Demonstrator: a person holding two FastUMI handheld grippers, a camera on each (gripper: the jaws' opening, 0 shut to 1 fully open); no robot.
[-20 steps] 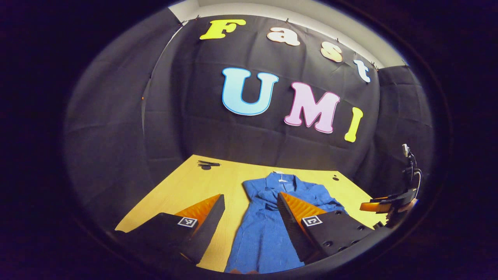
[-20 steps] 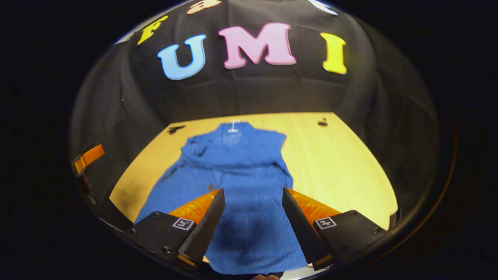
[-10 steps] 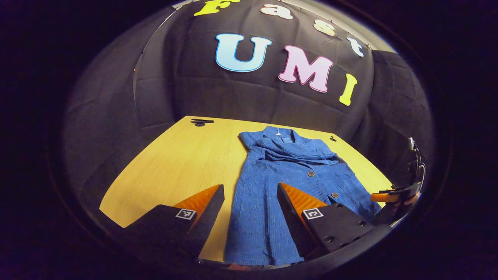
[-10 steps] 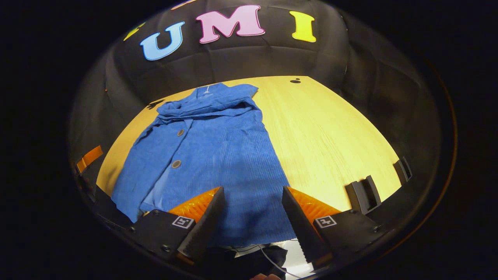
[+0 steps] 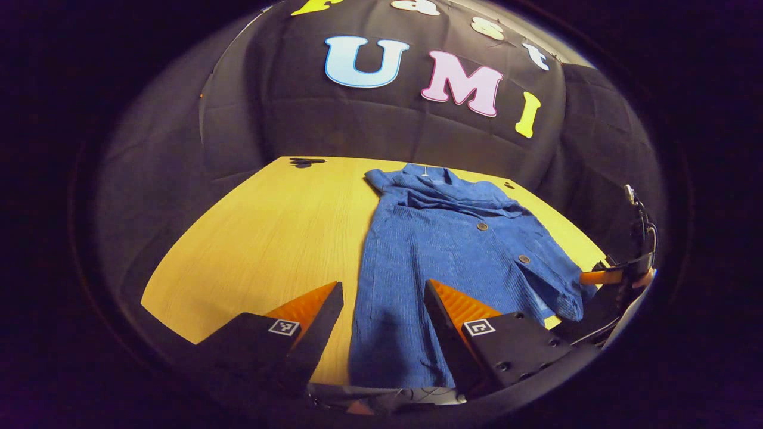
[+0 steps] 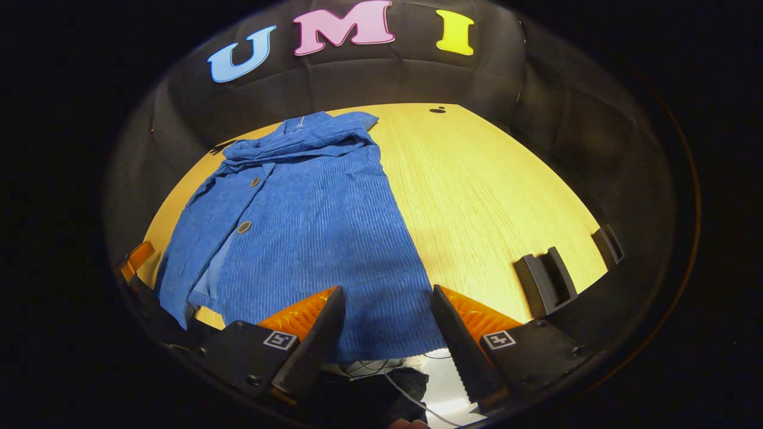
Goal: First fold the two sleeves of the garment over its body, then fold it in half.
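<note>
Now | wooden table [image 5: 268, 238] bears blue garment [image 6: 310, 232] | black-cloth booth | both grippers' fingers spread

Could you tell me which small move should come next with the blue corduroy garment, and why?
Probably lower both open grippers onto the near hem and pinch it. The blue corduroy garment lies flat on the yellow wooden table, sleeves apparently already folded across its chest, and the left gripper and right gripper hover, jaws apart, over that hem.
</note>
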